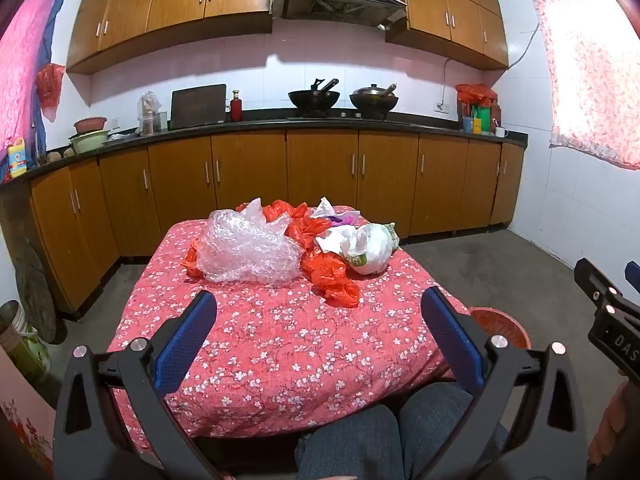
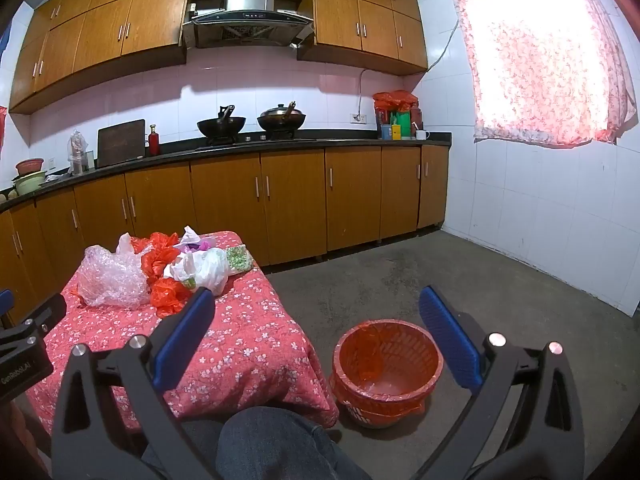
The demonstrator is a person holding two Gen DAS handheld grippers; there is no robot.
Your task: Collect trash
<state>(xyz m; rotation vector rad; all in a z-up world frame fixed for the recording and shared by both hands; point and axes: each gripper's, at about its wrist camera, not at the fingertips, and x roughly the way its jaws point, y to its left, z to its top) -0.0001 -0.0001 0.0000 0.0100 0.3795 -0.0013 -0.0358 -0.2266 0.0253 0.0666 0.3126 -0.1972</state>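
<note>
Trash lies heaped at the far end of the bench (image 1: pixel 280 344), on its floral red cloth: a crumpled sheet of bubble wrap (image 1: pixel 246 250), orange plastic bags (image 1: pixel 328 272) tangled beside and under it, a knotted white bag (image 1: pixel 370 250) and some tissue paper (image 1: pixel 326 208) behind. From the left wrist view, the left tongs (image 1: pixel 318 320) hang released and empty over the near part of the cloth, well short of the pile. A good first grab is probably the bubble wrap: nearest, bulky, springy, so the pads should close deep on a bunched fold, not on a loose edge. Only a slice of the orange basket (image 1: pixel 500 320) shows past the bench's right corner. On the other tool at the right edge, the letters "DAS" can be read.

From the right wrist view, the right tongs (image 2: pixel 316 326) are likewise spread wide and empty, between bench and floor. The orange basket (image 2: pixel 386 372), lined with an orange bag, stands on the floor just beside the bench's corner, mouth clear. Thin bags may trail, so lift high before swinging across. The white bag (image 2: pixel 208 268) carries green print too small to read; the left tool's body reads roughly "GenRoboLAI".
</note>
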